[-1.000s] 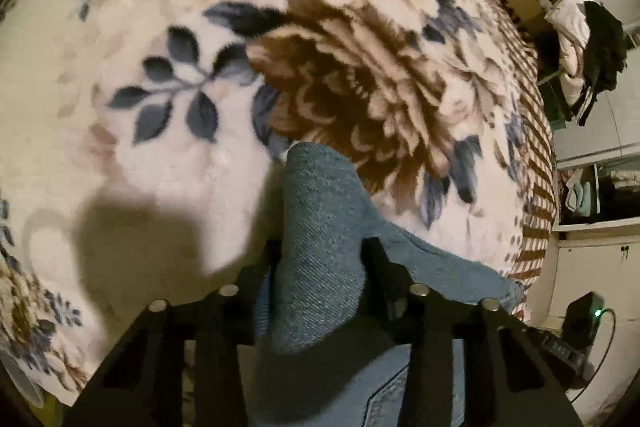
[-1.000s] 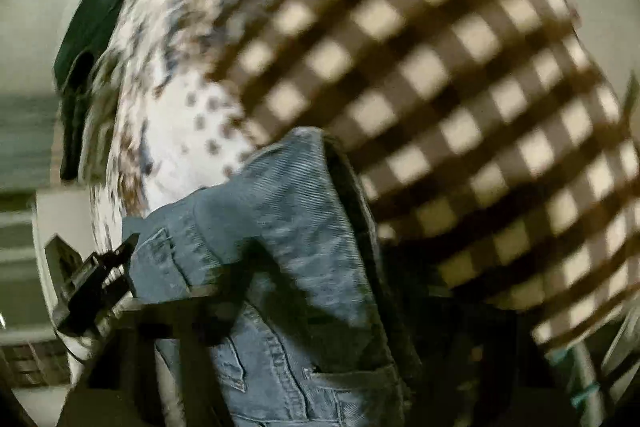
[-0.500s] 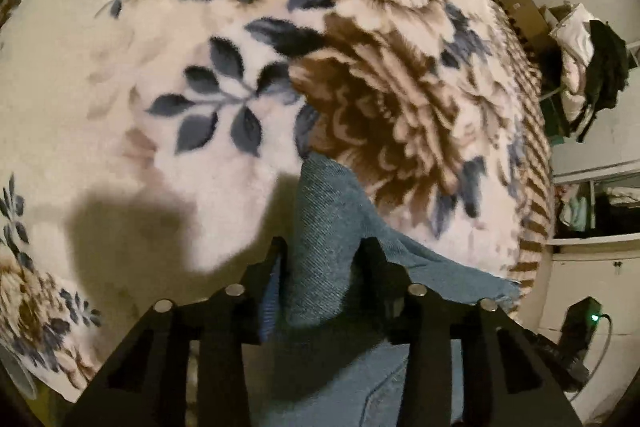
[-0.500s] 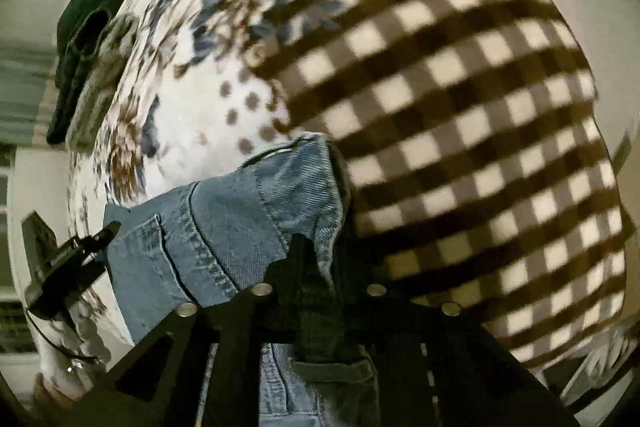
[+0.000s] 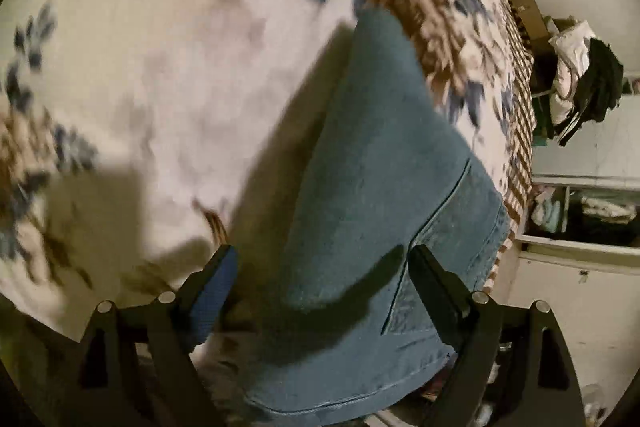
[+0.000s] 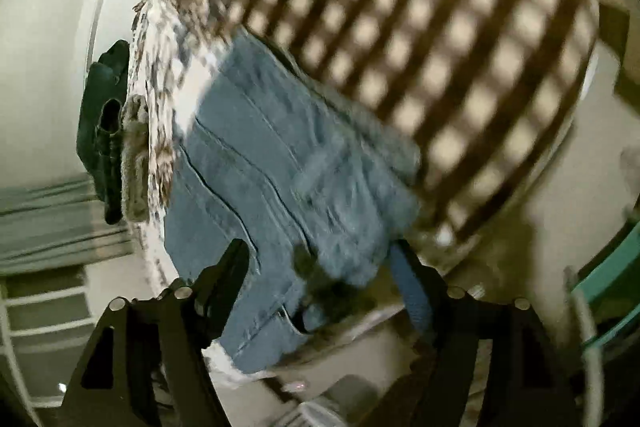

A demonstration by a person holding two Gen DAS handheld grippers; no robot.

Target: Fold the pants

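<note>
Both tongs, left (image 5: 322, 283) and right (image 6: 320, 267), have just been opening wide, releasing the jeans (image 5: 384, 195) onto the bed (image 5: 168, 75) (fold laid). Next probably calls for regripping.

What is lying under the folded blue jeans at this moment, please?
The jeans rest on a floral blanket with a checkered border; whatever lies beneath the denim itself is covered.

Bed covered by a floral blanket (image 5: 168, 99) with a brown-and-cream checked border (image 6: 420, 39). At right, white cabinets (image 5: 576, 291) and a heap of white and dark clothes (image 5: 584, 83) against a pale wall (image 6: 44, 27). Warm, dim indoor light.
</note>
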